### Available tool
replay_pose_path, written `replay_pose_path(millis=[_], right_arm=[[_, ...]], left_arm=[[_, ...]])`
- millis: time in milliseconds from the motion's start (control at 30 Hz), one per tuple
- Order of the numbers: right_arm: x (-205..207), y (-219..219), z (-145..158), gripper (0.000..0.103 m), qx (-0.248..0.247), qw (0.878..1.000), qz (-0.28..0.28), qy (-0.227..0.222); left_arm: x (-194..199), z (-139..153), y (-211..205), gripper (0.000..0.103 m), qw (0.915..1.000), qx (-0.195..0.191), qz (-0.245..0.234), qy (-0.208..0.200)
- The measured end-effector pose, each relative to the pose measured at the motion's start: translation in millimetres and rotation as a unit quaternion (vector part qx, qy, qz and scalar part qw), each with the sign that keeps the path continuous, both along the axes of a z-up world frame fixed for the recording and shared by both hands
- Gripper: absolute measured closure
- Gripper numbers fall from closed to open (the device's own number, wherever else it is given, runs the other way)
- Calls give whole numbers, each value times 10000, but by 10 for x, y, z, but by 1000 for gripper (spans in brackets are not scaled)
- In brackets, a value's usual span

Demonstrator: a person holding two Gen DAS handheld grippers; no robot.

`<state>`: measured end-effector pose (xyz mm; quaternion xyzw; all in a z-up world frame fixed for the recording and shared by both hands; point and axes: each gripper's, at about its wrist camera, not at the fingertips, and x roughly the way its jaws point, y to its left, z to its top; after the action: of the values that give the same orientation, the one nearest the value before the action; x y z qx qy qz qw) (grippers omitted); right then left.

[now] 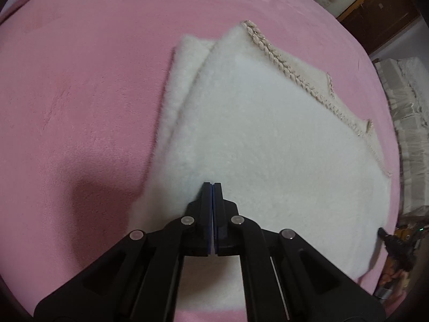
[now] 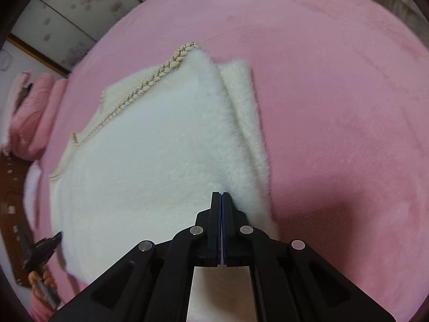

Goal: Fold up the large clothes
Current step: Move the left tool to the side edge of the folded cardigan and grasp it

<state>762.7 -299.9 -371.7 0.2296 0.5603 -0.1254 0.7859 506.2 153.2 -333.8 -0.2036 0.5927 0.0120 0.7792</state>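
Folded flat on the pink bed [image 1: 80,107], the fluffy white sweater [image 1: 254,139] looks soft, light and floppy, best pinched at its braided edge [image 1: 270,53], while both tongs, left [image 1: 213,185] and right [image 2: 222,193], hang pressed together, empty.

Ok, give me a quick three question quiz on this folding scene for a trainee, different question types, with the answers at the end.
1. True or false: the left gripper has its jaws wide open.
2. Multiple choice: the white fuzzy garment lies on a) a wooden table, b) a pink blanket, c) a tiled floor.
3. Fill in: along one edge of the garment runs a beige ______ trim.

Key:
1. False. Both it and the right gripper are shut, above the garment with nothing visibly between the pads.
2. b
3. braided
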Motion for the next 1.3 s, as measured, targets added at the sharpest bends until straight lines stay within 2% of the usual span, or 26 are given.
replay_pose_path(millis=[33,100,233,333,400,433,467,533,667,733,833,900,967,1033,1100,1167,1233,1300], right_arm=[[113,-11,137,103,-34,9998,-171,32],[183,390,280,103,189,9996,-113,-157],[625,1286,326,103,178,9961,834,-212],[928,1922,253,103,168,9894,1435,-132],[1071,2360,157,103,-24,9848,1735,111],[1062,2444,115,103,-89,9838,1779,222],[1286,2620,-128,103,-130,9831,1784,399],[1411,2882,-322,103,-345,9842,1671,479],[1279,2910,-484,103,-697,9817,1658,622],[1209,3071,-772,103,-810,9797,1707,670],[1365,3251,-996,103,-949,9753,1862,714],[1382,3275,-1019,103,-962,9742,1910,715],[1418,3304,-1047,103,-953,9734,1949,735],[1380,3293,-1014,103,-956,9724,1992,744],[1379,3293,-998,103,-986,9717,2022,727],[1365,3300,-972,103,-1051,9699,2083,693],[1310,3224,-904,103,-1069,9696,2101,655],[1312,3214,-911,103,-1007,9715,2057,618]], left_arm=[[7,-16,-69,102,10000,52,-8,-31],[-23,-82,-156,102,9999,95,-5,-132],[-176,-126,-176,102,9993,-20,142,-352],[-141,-162,-153,102,9991,-70,153,-392],[-200,-133,-83,102,9992,-86,126,-376],[-231,-105,-51,102,9992,-90,113,-384],[-374,-42,-50,102,9991,-87,93,-414],[-503,-14,33,102,9986,-85,59,-516],[-690,34,162,102,9970,-314,326,-636],[-797,86,167,102,9949,-542,553,-644],[-1070,162,144,102,9905,-857,829,-687],[-1285,214,149,102,9874,-937,1069,-689],[-1492,189,186,94,9821,-1017,1501,-510],[-1670,163,242,88,9715,-1320,1887,-569],[-1752,170,274,73,9626,-1532,2130,-683],[-1808,194,298,39,9559,-1615,2362,-663],[-1838,166,285,19,9535,-1491,2575,-487],[-1871,113,297,19,9521,-1490,2625,-491]])
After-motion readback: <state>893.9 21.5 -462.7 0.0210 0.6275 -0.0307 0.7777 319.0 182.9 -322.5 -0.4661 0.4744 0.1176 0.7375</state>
